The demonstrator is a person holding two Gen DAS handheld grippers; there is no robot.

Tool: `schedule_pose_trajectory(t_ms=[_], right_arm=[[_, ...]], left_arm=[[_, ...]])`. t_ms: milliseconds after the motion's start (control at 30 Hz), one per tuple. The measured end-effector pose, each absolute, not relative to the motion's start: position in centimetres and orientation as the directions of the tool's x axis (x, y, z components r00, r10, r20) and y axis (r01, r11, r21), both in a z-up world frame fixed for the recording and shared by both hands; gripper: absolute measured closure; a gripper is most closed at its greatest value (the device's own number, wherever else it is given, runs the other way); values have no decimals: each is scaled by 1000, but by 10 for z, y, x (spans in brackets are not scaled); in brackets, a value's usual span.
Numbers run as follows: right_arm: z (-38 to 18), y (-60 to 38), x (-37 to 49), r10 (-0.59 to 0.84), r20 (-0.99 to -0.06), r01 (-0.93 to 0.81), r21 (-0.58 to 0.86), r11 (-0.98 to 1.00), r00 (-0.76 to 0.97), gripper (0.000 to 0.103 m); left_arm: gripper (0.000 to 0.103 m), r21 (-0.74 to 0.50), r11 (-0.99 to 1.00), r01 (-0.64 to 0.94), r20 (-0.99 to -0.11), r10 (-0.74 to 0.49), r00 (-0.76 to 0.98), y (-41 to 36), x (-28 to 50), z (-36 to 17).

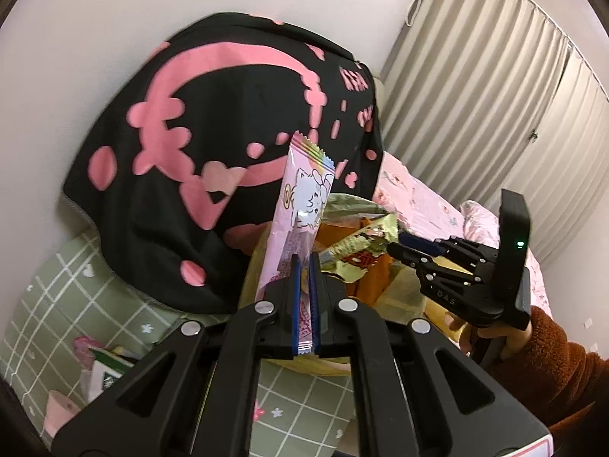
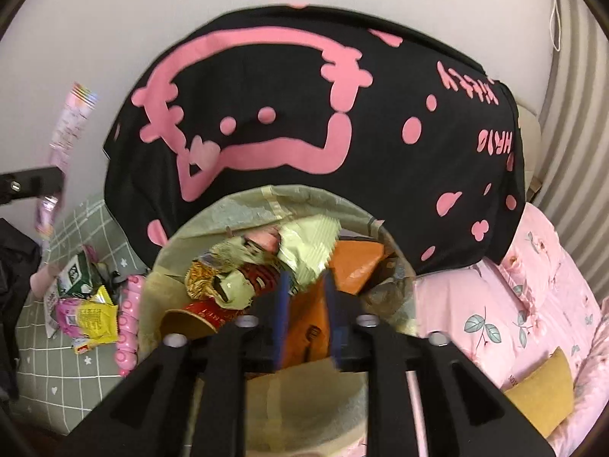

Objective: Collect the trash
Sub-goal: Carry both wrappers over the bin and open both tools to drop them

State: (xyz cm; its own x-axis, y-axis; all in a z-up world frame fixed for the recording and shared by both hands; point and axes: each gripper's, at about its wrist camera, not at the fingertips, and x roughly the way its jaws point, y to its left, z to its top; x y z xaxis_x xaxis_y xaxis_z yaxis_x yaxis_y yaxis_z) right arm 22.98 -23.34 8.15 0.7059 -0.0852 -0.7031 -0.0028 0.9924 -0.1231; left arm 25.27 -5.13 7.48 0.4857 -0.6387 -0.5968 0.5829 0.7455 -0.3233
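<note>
Pink and glossy, the snack wrapper (image 1: 293, 224) stands upright, clamped in the left hand-held gripper (image 1: 303, 266) just short of the lined bin (image 2: 251, 205). The right hand-held gripper (image 2: 306, 297) hangs over the bin's trash, jaws apart and empty. Next: carry the wrapper over the rim and release. More wrappers (image 2: 89, 304) lie on the checked floor mat (image 2: 68, 373).

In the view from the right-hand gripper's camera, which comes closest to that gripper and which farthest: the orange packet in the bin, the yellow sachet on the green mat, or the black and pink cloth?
1. Orange packet: in the trash bin, just beyond the right gripper's open jaws.
2. Yellow sachet: off to the left, on the green checked mat.
3. Black and pink cloth: behind the bin, against the wall.
</note>
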Motion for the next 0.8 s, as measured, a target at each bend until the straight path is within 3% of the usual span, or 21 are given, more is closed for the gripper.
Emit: schedule_pose_trajectory(t_ms=[333,567,800], right_arm=[[114,-268,183,-139,-638,108,-87,990,757,69],[115,-305,161,-187,-639,211,-40,977,746,69],[101,-331,153,-207,-668,263,-18,965,715,69]], left_arm=[[99,-375,640,671,-618,-712,333,-122,262,55],[99,-307,653,693,-725,-632,274,-186,284,11],[99,-291,671,682,-767,-590,253,-216,307,-17]])
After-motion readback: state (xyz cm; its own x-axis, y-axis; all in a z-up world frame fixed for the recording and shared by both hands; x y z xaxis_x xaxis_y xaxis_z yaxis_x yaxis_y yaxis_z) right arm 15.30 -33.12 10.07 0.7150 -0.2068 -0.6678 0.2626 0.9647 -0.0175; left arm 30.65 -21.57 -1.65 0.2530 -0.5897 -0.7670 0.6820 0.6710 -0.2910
